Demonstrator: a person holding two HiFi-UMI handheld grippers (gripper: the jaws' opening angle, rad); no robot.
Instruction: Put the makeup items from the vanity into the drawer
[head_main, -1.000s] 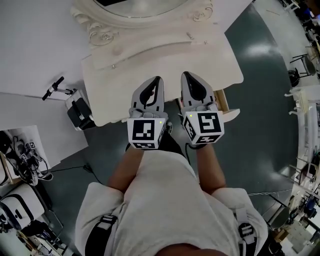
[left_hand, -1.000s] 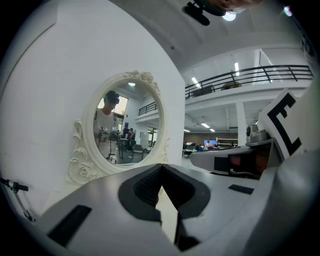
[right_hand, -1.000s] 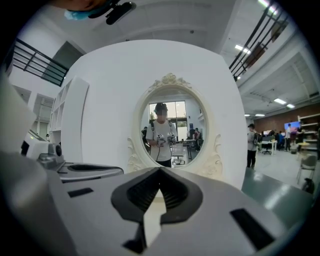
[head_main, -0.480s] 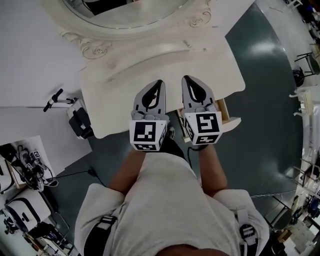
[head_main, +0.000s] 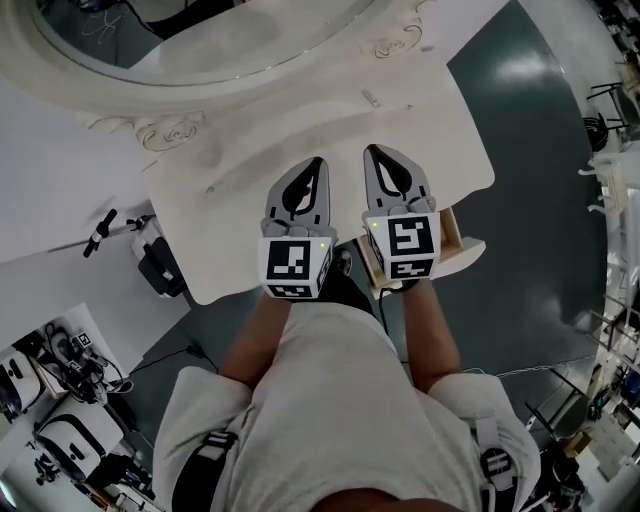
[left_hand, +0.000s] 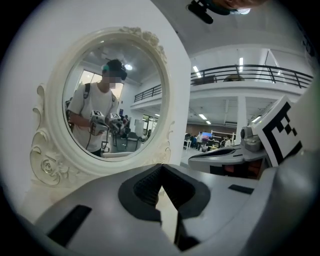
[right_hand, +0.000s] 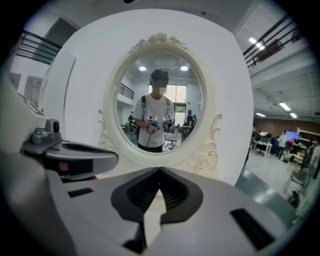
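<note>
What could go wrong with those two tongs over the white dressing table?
The left tongs and right tongs are both shut and side by side, so they might knock together. The open drawer sticks out by the right tongs and could get bumped. The small pale thing near the mirror frame looks tiny and might slide away.

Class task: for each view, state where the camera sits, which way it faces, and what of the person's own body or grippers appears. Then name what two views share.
Head view: on the head, steeply down at the vanity top; torso, forearms, left gripper, right gripper.
Left gripper view: on that gripper, along its shut jaws toward the mirror; right gripper at right.
Right gripper view: likewise, facing the mirror; left gripper at left.
Shared: both gripper views show the person reflected.
</note>
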